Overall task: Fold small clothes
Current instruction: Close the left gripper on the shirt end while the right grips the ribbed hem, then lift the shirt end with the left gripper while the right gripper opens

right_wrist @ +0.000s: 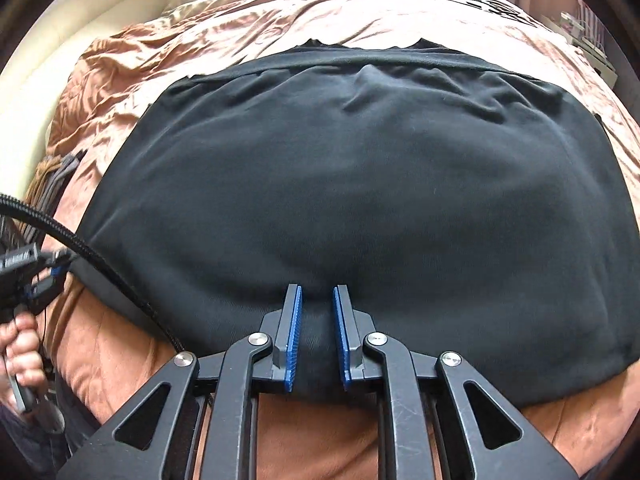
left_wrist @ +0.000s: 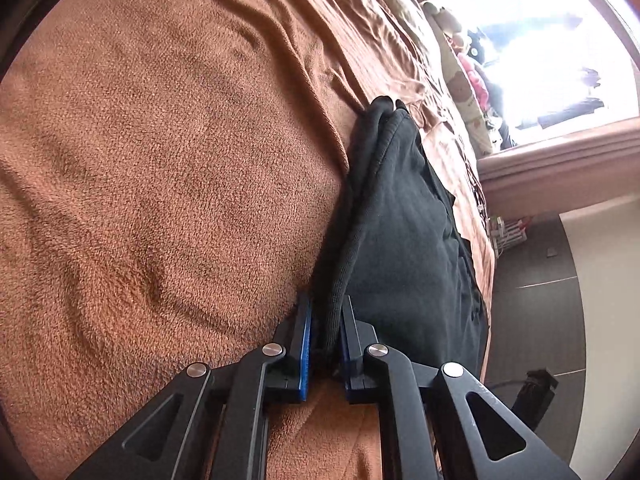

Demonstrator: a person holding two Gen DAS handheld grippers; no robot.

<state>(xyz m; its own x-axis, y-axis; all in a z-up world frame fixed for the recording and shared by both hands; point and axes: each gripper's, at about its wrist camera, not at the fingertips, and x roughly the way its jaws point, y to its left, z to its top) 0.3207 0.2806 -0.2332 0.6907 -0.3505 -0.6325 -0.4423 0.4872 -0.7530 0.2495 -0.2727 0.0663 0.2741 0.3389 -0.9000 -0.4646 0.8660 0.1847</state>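
Right now the black garment [right_wrist: 360, 200] lies spread on the bed's brown blanket [left_wrist: 160, 160]. Left gripper [left_wrist: 325, 320] fingers pinch its bunched edge. Right gripper [right_wrist: 318, 320] fingers straddle the near hem, not clamped. Risk: thin pinch slips, or blanket gets grabbed too.

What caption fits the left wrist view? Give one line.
Left gripper pinches black garment's bunched edge above brown blanket.

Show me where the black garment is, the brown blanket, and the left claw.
black garment [right_wrist: 360, 200], right wrist view, middle of the spread cloth.
brown blanket [left_wrist: 160, 160], left wrist view, bare fleece left of the garment.
left claw [left_wrist: 326, 320], left wrist view, between its fingertips, where the garment's edge is pinched.
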